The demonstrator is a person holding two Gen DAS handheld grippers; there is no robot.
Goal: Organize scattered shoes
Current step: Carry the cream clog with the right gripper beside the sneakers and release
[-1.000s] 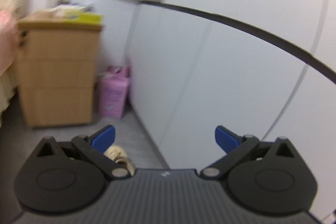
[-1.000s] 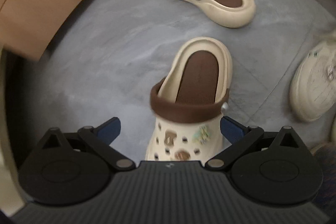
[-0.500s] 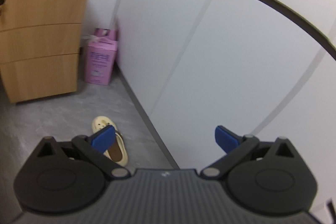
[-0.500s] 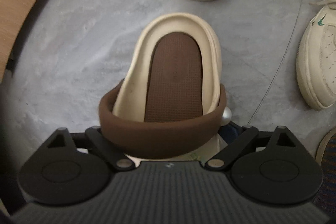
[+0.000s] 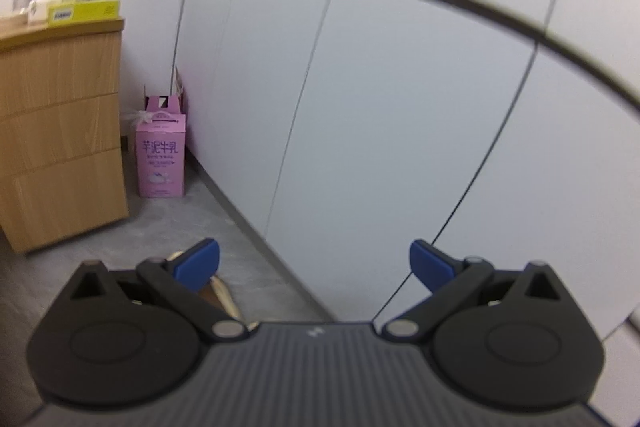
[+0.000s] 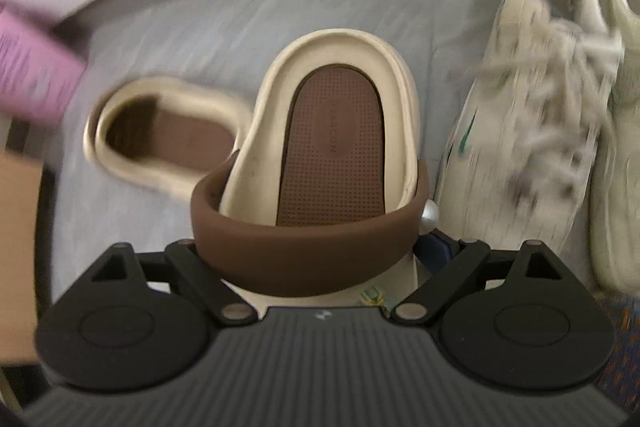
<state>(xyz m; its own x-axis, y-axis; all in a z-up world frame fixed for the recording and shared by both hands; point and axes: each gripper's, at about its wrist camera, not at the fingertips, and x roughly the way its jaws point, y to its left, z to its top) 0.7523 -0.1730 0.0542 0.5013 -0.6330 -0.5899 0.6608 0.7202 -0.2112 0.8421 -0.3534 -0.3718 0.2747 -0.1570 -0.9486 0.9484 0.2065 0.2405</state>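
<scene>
Cream foam with a brown dotted insole: that is the clog your right gripper has by the toe end, heel pointing away from the camera. Its thick brown strap is folded forward over the upper and hides the left fingertip entirely; only a sliver of the blue right pad shows beside a round silver rivet. The jaws stand drawn in against the sides of the shoe. You cannot tell from this view whether the sole touches the floor.

A second clog of the same make lies just left of it, blurred, its front cut off behind the first. Two white laced sneakers lie to the right, smeared by motion; the outer one runs off the frame. Grey floor runs under all of them.

Your left gripper is spread wide with nothing between its blue pads, facing smooth white cabinet doors. A pink carton stands beside a wooden drawer unit.
</scene>
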